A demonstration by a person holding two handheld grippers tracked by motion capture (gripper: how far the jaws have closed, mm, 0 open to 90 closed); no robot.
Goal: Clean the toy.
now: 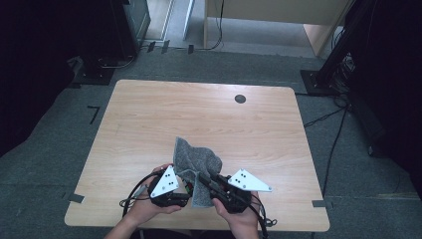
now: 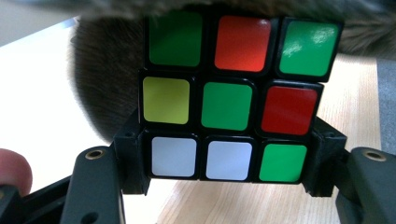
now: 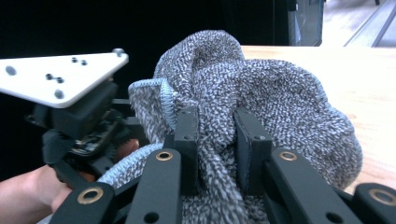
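Observation:
A scrambled puzzle cube [image 2: 229,116], with green, red, yellow and white stickers, sits clamped between the jaws of my left gripper [image 2: 229,161], which is shut on it. A grey knitted cloth [image 1: 196,162] is draped over and behind the cube near the table's front edge. My right gripper [image 3: 217,135] is shut on a bunched fold of this cloth [image 3: 261,93], held up off the wood. In the high view the left gripper [image 1: 185,191] and the right gripper [image 1: 205,180] meet under the cloth, which hides most of the cube there.
The wooden table [image 1: 199,114] has a small dark round disc [image 1: 240,98] near its far edge. A person's hands hold both grippers at the front edge. Cables [image 1: 326,149] and dark stands lie on the carpet around the table.

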